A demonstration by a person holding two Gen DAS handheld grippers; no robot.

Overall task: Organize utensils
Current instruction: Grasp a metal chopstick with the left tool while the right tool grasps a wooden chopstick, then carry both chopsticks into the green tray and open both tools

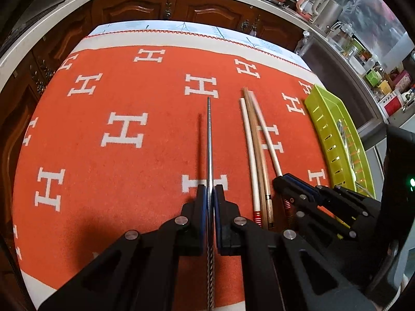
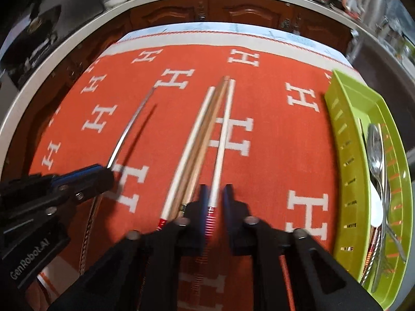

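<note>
Left wrist view: we have both tools clamped on chopsticks.
Our left tool (image 1: 210,194) is pinched on the metal chopstick (image 1: 209,134), raised over the orange cloth (image 1: 155,134) on the tabletop. Our right tool (image 2: 214,194) has its jaws pressed on the white chopstick (image 2: 221,140) near its red-banded end. Just left of it lie another white chopstick (image 2: 192,134) and two wooden chopsticks (image 2: 207,127). Green tray (image 2: 345,134) at right holds spoons (image 2: 376,153).

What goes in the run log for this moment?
left hand-held gripper: shut on metal chopstick | right hand-held gripper: shut on white chopstick | green tray: holds spoon
</note>
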